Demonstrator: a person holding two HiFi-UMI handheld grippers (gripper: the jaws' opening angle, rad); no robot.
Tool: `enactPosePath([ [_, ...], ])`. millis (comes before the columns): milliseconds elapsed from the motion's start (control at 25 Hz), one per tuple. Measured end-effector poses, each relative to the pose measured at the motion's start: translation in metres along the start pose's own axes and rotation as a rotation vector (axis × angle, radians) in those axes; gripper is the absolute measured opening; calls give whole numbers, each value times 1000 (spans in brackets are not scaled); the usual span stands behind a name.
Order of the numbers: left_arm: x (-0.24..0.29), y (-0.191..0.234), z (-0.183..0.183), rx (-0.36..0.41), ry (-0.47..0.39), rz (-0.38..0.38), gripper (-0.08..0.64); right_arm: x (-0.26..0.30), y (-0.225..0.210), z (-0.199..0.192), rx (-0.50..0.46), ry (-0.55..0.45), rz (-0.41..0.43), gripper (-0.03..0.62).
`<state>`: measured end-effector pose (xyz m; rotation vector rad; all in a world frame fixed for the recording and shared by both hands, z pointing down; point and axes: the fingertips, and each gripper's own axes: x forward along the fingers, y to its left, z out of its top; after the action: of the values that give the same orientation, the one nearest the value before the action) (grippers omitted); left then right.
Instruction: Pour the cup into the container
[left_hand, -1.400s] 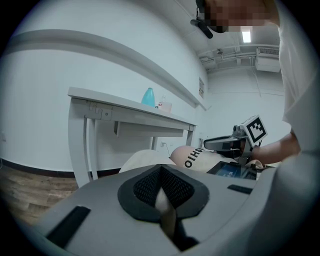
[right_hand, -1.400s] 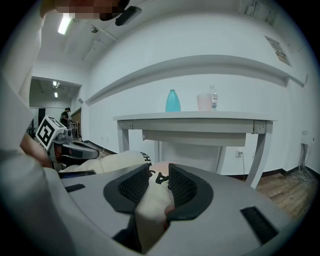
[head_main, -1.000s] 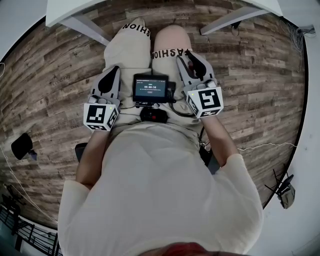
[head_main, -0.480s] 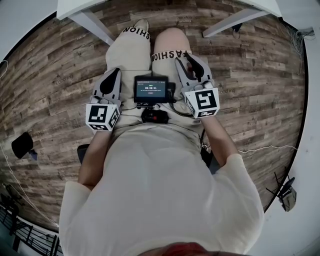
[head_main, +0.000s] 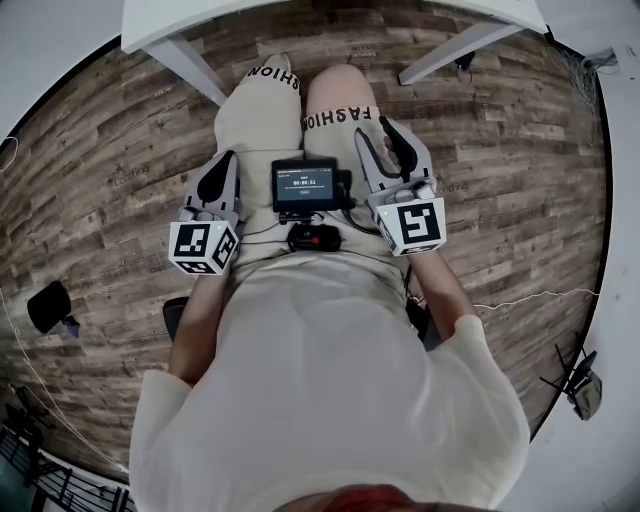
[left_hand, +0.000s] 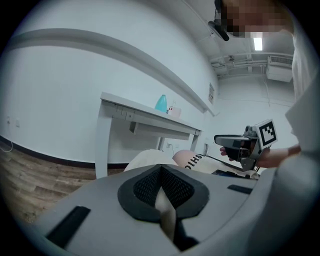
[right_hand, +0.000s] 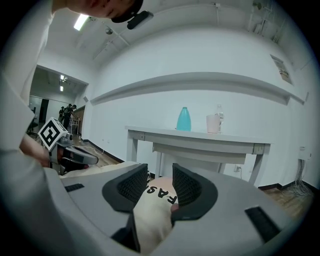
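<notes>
Person seated, facing the white tabletop (right_hand: 200, 134), not yet reaching for anything.

Both tools rest on the thighs, probably a waiting pose before the start. A small screen (head_main: 305, 183) sits on the lap between them.

- Left hand-held gripper (left_hand: 160, 175): pads meet at the tips, nothing between them.
- Right hand-held gripper (right_hand: 159, 184): jaws narrowly apart, having just eased open a little. Only the trouser knee shows through the gap, so nothing is held.
- Pink cup (right_hand: 213, 123): upright about mid-tabletop, just right of the teal container (right_hand: 183, 119), well out of reach of either tool.

Judgement: pouring not begun. The first step is likely to be lifting a gripper toward the cup.
</notes>
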<state>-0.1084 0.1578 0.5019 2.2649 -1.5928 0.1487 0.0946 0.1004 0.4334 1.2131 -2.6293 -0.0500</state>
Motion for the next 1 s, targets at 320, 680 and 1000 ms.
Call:
enactPosePath([
  [320, 6, -2, -1, 2, 7, -15, 9, -16, -10, -7, 119, -46, -62, 187],
  [680, 13, -3, -4, 38, 32, 8, 9, 0, -3, -32, 152, -14, -43, 186],
  [1000, 17, -1, -9, 45, 49, 21, 9, 6, 4, -40, 144, 27, -30, 186],
])
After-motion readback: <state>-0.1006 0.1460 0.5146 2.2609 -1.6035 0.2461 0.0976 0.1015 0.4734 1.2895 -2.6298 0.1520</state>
